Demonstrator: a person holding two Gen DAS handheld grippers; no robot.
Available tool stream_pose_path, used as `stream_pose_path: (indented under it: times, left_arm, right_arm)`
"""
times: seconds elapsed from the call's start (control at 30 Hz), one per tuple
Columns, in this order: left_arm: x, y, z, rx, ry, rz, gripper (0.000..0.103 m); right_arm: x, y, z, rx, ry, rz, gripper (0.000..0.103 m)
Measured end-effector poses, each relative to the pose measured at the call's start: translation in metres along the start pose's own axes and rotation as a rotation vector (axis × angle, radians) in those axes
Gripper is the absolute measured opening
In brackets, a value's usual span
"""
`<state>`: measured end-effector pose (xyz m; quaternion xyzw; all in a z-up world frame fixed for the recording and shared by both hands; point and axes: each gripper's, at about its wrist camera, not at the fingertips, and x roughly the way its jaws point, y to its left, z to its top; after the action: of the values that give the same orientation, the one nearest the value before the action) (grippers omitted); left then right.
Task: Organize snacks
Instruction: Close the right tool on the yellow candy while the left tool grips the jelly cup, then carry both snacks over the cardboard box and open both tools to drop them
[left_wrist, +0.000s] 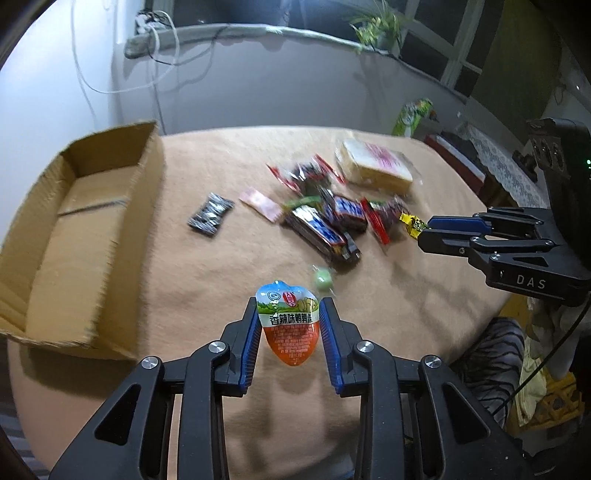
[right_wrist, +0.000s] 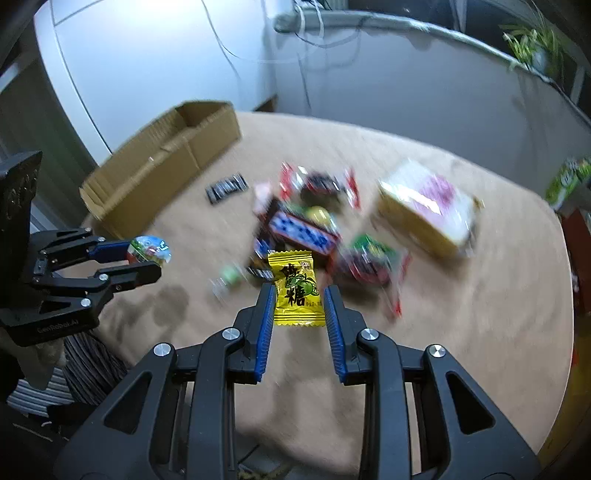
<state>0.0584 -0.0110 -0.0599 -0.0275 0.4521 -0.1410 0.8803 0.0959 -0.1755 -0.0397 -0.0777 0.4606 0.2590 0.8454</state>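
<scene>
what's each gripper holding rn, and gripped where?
Left gripper: orange snack pouch, pinched at its two side edges. Right gripper: yellow candy packet, pinched at its two side edges. Both are lifted off the table.

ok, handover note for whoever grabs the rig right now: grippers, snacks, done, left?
Left gripper: shut on an orange snack pouch, held clear of the table.
Right gripper: shut on a yellow candy, also in the air.
Cardboard box: open at the table's left side; the part of its inside that shows is bare.
On the tan cloth: a pile of wrapped bars, a bread pack, a grey packet, a pink packet, a small green candy.
Done: two snacks picked up.
Left: drop both in the box, then clear the rest.
</scene>
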Motion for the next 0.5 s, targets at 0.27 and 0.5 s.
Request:
stream_pose_path:
  times: [0.27, 0.5]
  left_arm:
    - [-0.03, 0.038, 0.016, -0.048, -0.077, 0.059, 0.03]
    - [-0.042, 0.076, 0.026, -0.054, -0.079, 0.129, 0.03]
  right_arm:
    - [0.005, 0.049, 0.058, -0.104, -0.063, 0.058, 0.028]
    - [0.031, 0.093, 0.106, -0.183, -0.055, 0.116, 0.028]
